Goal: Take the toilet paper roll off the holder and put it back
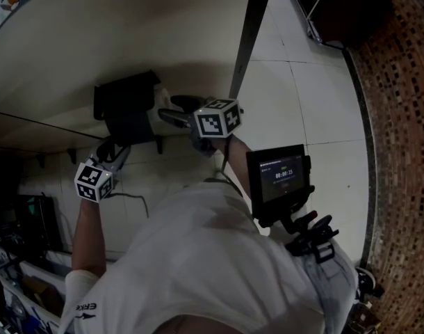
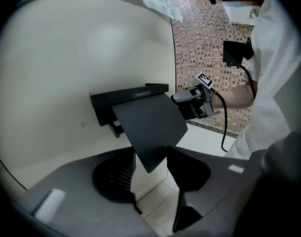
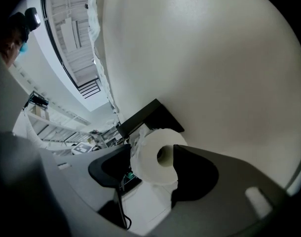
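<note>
A black toilet paper holder (image 1: 125, 103) hangs on the cream wall. Its cover flap (image 2: 148, 127) is tilted up and outward. The flap's lower corner lies between the jaws of my left gripper (image 2: 150, 181), which stand apart with floor showing in the gap. A white toilet paper roll (image 3: 153, 162) sits end-on under the holder (image 3: 150, 115), its core hole facing me. My right gripper (image 3: 150, 157) reaches in from the side with the roll between its wide jaws; the pads do not visibly press on it. From the left gripper view, the right gripper (image 2: 182, 98) is at the holder's right end.
A black pole (image 1: 248, 33) leans across the white tiled floor (image 1: 295, 96). A brick-patterned wall (image 1: 400, 117) borders the floor at the right. A timer screen (image 1: 281, 176) hangs at the person's chest. Cluttered shelves (image 1: 24, 256) stand at the lower left.
</note>
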Demonstrator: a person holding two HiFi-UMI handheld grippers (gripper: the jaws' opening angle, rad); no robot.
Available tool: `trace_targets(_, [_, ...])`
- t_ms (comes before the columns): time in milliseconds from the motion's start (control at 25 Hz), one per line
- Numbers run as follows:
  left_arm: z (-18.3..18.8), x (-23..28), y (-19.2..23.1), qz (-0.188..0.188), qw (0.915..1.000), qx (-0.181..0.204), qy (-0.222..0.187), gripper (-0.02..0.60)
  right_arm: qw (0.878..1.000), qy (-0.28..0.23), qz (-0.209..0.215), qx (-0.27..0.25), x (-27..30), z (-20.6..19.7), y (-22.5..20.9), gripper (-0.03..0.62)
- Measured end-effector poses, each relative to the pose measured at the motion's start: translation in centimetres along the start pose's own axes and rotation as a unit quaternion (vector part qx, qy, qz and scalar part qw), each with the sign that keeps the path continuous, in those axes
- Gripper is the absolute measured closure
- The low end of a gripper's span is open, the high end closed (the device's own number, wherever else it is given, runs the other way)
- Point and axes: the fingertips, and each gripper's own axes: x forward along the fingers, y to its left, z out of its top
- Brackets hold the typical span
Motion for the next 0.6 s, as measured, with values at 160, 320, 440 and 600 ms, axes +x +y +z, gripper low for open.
trace_targets(160, [-0.1, -0.2, 0.2, 0.001, 1.0, 0.001, 0.0, 0.383, 0.998, 0.028, -0.011, -0.053, -0.6, -0.4, -0.4, 0.284])
trace_targets(320, [-0.5, -0.5, 0.4, 0.002, 1.0, -0.001, 0.0, 0.383, 0.974, 0.111, -0.031, -0.194, -0.6, -1.8, -0.4, 0.264])
trace_targets(440, [-0.7, -0.7, 0.4, 0.001, 1.0, -0.001, 0.0, 0.383, 0.929, 0.18, -0.055, -0.32, -0.5, -2.9, -0.6, 0.271])
trace_targets(600, [-0.4, -0.6, -0.1, 0.001, 1.0, -0.002, 0.001, 0.383, 0.87, 0.228, -0.073, -0.431, -0.5, -3.4, -0.7, 0.295])
